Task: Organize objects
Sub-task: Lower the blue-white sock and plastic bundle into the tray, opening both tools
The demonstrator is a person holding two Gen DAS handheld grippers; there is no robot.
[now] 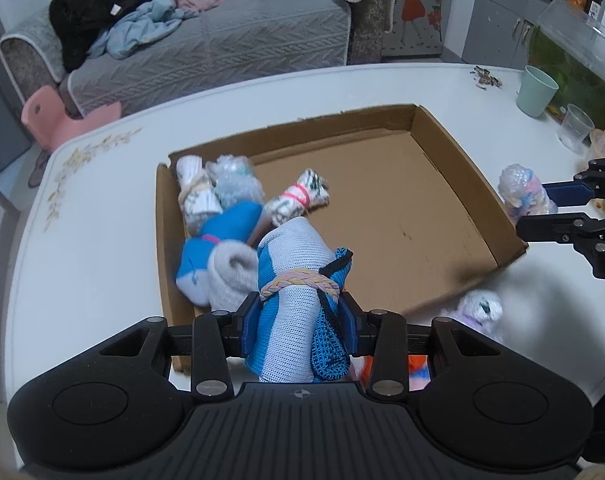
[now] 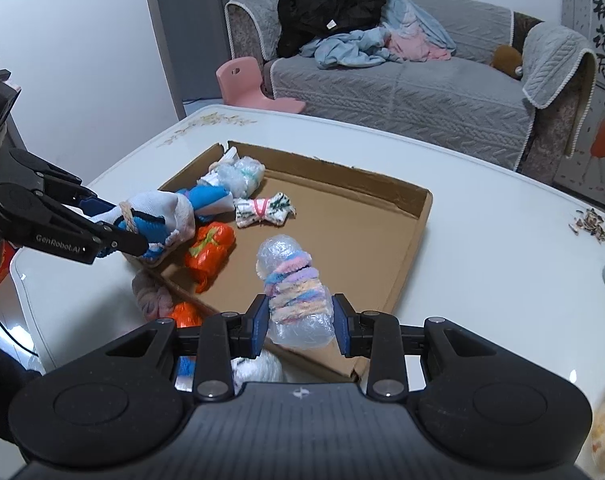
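In the left wrist view, the left gripper [image 1: 300, 316] pinches a rolled bundle of pale grey and blue knit cloth [image 1: 292, 300], tied round the middle with a pastel braided band, its blue pads pressed against both sides. The bundle hangs above the near edge of a shallow brown cardboard tray [image 1: 442, 208] that lies on a white table with a floral corner print [image 1: 102, 184]. In the tray's far left corner lie a white rolled bundle with a tan band [image 1: 194, 192], a clear bubble-wrap bundle [image 1: 232, 180], a blue and white rolled sock bundle [image 1: 218, 252] and a white patterned roll tied with a red band [image 1: 298, 200]. A fluffy white and lilac bundle [image 1: 480, 308] lies on the table just outside the tray's near right corner. At the right edge the right gripper [image 1: 542, 208] holds a bubble-wrap roll wound with pastel fuzzy bands [image 1: 518, 192] beside the tray's right wall. A mint green cup [image 1: 536, 90] stands further back.

In the right wrist view, the right gripper [image 2: 301, 322] clamps that bubble-wrap roll [image 2: 292, 292] upright over the tray's [image 2: 414, 216] near edge. The left gripper [image 2: 132, 226] comes in from the left with its knit bundle [image 2: 162, 220] over the tray's left side. An orange plastic-wrapped bundle [image 2: 208, 256] lies inside the tray, near the red-banded roll [image 2: 264, 210]. A grey sofa piled with clothes [image 2: 402, 88] stands behind the table [image 2: 502, 272].
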